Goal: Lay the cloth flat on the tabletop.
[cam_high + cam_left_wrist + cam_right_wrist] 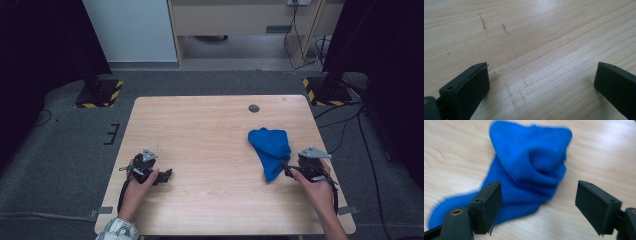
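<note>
Both tongs stand wide with nothing gripped: my right gripper point(537, 207) hovers just short of the crumpled blue cloth point(529, 167), my left gripper point(541, 82) well apart over bare wooden table point(536, 30)

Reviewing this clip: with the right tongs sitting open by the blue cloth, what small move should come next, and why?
Probably ease the right tongs forward and down over the near edge of the blue cloth, then close. The jaws stand apart with nothing pressed between them, and the cloth lies crumpled on the table just ahead. The left tongs are open over bare wood, far from it.
</note>
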The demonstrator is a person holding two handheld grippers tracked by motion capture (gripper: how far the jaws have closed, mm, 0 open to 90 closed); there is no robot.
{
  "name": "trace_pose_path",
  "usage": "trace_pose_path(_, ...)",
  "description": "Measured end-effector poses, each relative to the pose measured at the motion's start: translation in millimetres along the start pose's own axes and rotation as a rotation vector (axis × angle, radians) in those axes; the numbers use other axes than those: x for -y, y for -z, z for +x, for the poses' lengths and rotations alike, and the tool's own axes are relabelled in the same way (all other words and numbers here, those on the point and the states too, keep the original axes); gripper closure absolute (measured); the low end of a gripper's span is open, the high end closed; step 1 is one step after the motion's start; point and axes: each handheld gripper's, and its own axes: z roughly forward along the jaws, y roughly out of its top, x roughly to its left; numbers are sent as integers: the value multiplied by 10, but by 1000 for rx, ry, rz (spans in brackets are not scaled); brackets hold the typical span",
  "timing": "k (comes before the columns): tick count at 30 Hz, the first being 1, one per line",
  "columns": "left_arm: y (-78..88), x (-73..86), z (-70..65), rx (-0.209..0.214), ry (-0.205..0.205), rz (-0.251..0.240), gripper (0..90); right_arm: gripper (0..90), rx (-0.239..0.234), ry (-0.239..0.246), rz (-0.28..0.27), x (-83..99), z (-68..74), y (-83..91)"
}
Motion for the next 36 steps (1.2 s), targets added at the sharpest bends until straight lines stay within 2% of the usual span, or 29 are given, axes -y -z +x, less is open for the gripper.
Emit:
trace_pose_path(2, 0, 0, 0, 0, 0, 0, 0, 234, -7, 10, -27, -81, 25, -7)
trace_pose_path(5, 2, 2, -2, -1, 0, 0, 0, 215, -8, 32, -34, -184, 44, -73)
trace_pose_path(10, 18, 17, -7, 0, -2, 2, 0, 115, -34, 18, -1, -265, 60, -344)
trace_pose_path(13, 37, 36, -10, -1, -2, 1, 0, 120, -31, 36, 40, -269, 70, -538)
trace_pose_path(16, 57, 56, -13, -2, 0, 1, 0, 181, -19, 31, 83, -233, 59, -682)
trace_pose_path(18, 70, 69, -11, -3, -1, 2, 0, 210, -36, 20, 100, -201, 47, -723)
trace_pose_path(23, 106, 104, -6, -7, 2, 3, 0, 291, -19, 63, 116, -171, 51, -737)
trace_pose_path(27, 132, 133, -2, -9, 4, 1, 0, 322, -31, 55, 116, -166, 31, -734)
trace_pose_path(29, 143, 143, 0, -9, 4, 2, 0, 392, -24, 54, 119, -173, 31, -731)
trace_pose_path(30, 146, 147, -1, -10, 7, 1, 0, 470, -10, 63, 115, -178, 19, -725)
trace_pose_path(32, 152, 152, -1, -12, 7, 2, 0, 567, 6, 70, 113, -178, -12, -715)
trace_pose_path(36, 154, 154, -1, -12, 8, 2, 0, 704, 15, 93, 103, -173, -35, -697)
